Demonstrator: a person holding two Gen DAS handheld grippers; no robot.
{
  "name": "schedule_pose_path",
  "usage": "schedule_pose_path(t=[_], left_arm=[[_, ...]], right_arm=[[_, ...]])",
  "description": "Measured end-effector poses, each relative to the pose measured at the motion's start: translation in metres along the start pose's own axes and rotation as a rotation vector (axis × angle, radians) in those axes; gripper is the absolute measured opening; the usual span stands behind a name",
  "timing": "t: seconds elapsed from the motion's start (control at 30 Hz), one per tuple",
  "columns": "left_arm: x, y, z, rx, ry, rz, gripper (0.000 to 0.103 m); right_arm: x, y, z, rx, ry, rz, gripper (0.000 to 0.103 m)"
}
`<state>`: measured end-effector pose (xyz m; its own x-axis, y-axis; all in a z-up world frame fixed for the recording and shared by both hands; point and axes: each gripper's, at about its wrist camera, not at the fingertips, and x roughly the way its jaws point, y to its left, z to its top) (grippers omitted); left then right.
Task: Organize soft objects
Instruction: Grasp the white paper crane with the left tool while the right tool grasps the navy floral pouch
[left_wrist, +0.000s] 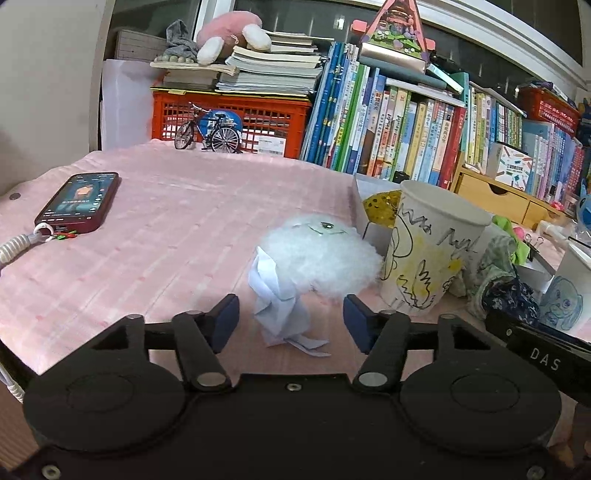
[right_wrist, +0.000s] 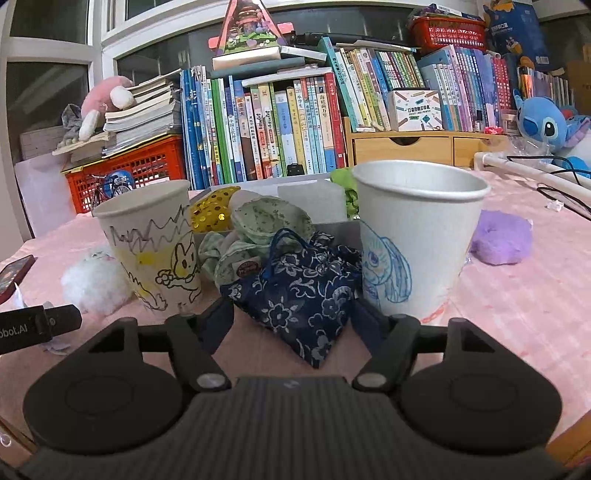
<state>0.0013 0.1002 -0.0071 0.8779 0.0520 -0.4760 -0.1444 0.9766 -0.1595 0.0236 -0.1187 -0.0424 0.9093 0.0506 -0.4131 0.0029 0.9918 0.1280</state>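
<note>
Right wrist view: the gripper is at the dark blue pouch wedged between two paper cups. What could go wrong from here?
1. The right gripper straddles the blue pouch, which touches both cups. Pulling it out may tip the cup with the blue drawing or the cup with the yellow drawing.
2. The pouch's cord lies against the green cloth, which could drag along.
3. The left gripper brackets the white paper under the white fluffy ball; it may pinch paper only.

Cloth (left_wrist: 166, 221): pink, faint stripes. Puff (left_wrist: 317, 254): white. Pouch (right_wrist: 299, 291): navy, white floral print. Left cup (right_wrist: 155, 251): white, yellow patches, black line drawings. Right cup (right_wrist: 413, 236): white, blue rabbit drawing. Ball (right_wrist: 500, 240) near right edge: purple. Crate (left_wrist: 229, 122) at far edge: red-orange
</note>
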Motion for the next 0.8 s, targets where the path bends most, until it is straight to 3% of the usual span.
schedule_pose_path(t=[0.33,0.47,0.8], left_arm=[[-0.003,-0.003,0.0,0.02,-0.003,-0.012,0.04],[-0.005,-0.004,0.001,0.026,-0.008,-0.021,0.029],[-0.013,-0.009,0.006,0.053,-0.032,-0.03,0.025]], right_arm=[[-0.003,0.0,0.0,-0.025,0.0,0.002,0.049],[-0.009,-0.001,-0.003,-0.053,-0.003,0.04,0.045],[-0.025,-0.004,-0.005,-0.099,-0.028,0.103,0.041]])
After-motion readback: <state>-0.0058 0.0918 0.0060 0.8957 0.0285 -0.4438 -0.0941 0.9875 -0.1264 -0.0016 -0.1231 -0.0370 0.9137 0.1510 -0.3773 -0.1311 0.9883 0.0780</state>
